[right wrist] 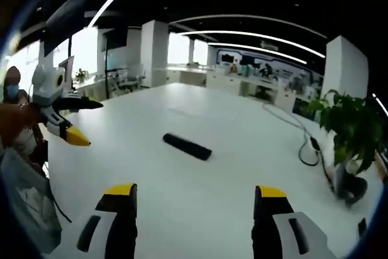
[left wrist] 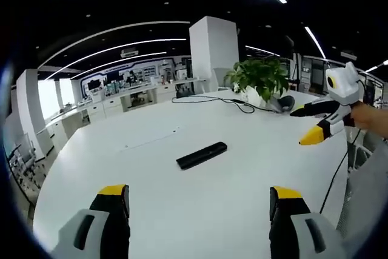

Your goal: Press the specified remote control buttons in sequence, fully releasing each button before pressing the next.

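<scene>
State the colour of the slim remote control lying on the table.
Black: the slim remote control shows best in the left gripper view.

Left gripper point(left wrist: 200, 201): yellow-tipped jaws spread wide above the white table point(left wrist: 151, 210), touching nothing. Slim black rectangular remote control point(left wrist: 202, 154) lies flat mid-table. Right gripper point(left wrist: 318, 119) hovers, jaws apart, near leafy green potted plant point(left wrist: 259, 77).

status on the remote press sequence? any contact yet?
Done: nothing visible; the remote lies flat on the white table, untouched. In hand: both grippers are open and empty. The left gripper and the right gripper each face the remote from opposite sides, both well short of it. Left: the approach, every press and every release. Buttons are too small to read.
</scene>
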Motion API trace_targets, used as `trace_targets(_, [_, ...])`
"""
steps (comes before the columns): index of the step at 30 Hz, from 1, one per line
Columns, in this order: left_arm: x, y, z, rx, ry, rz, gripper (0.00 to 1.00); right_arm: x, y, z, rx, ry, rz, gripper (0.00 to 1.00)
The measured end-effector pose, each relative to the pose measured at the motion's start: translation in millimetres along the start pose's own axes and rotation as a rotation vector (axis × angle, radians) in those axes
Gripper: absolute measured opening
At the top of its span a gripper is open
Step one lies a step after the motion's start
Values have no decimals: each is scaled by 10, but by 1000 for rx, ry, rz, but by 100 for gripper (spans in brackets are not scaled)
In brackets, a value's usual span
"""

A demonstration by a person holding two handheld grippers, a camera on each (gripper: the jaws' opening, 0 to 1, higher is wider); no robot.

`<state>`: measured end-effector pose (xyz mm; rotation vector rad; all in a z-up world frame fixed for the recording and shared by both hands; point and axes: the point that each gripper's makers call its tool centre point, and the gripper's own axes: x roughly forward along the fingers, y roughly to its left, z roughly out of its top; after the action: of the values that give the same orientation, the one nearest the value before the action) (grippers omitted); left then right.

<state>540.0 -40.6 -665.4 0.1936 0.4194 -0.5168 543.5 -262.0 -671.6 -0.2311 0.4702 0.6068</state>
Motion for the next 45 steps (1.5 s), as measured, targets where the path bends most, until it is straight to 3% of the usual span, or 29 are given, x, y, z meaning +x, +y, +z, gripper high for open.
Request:
trace_targets(10, [212, 34, -19, 17, 16, -44, 100, 201, -64, 32, -32, 18, 29, 76])
trace_targets(31, [739, 158, 29, 120, 55, -185, 97, 665, -273, 96, -190, 63, 104, 75])
trace_targets(45, [1058, 223, -52, 177, 96, -254, 95, 1046, -232, 85, -329, 83, 212, 76])
